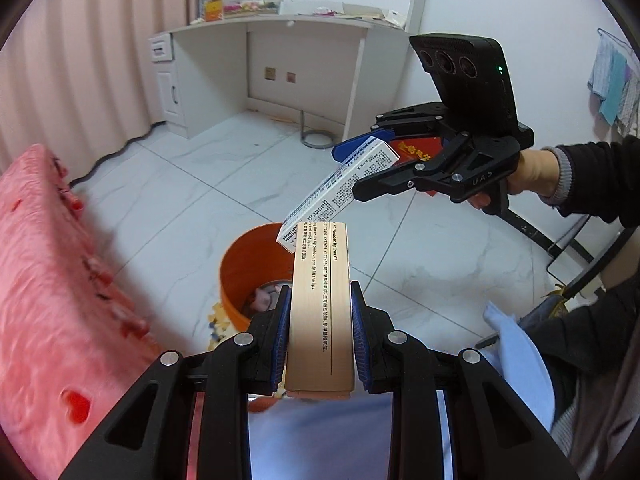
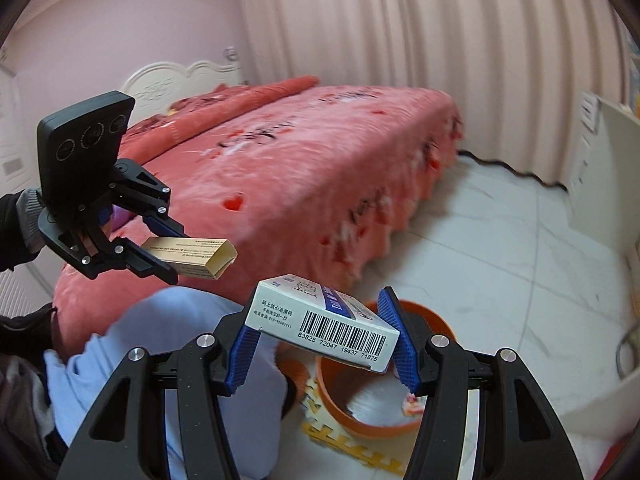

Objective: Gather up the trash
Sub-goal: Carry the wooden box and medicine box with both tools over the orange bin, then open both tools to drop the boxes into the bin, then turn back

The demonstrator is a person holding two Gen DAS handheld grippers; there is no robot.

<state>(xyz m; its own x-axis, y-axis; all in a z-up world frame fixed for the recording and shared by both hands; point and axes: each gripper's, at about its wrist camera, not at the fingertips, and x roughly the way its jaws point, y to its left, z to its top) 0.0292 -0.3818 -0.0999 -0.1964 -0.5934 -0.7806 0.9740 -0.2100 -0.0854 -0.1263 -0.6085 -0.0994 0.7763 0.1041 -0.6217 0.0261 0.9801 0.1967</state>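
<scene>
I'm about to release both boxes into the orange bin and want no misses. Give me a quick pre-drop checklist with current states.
1. Left gripper shut on the gold box: ok.
2. Right gripper shut on the white box: ok.
3. Orange bin upright, mouth open, some trash already inside: ok.
4. White box over the bin mouth: ok; in the right wrist view the bin sits directly below it.
5. Gold box over the bin mouth: cannot tell; its tip reaches the rim line, the rest may hang short.
6. The two boxes clear of each other: cannot tell; they overlap in the left wrist view.
</scene>
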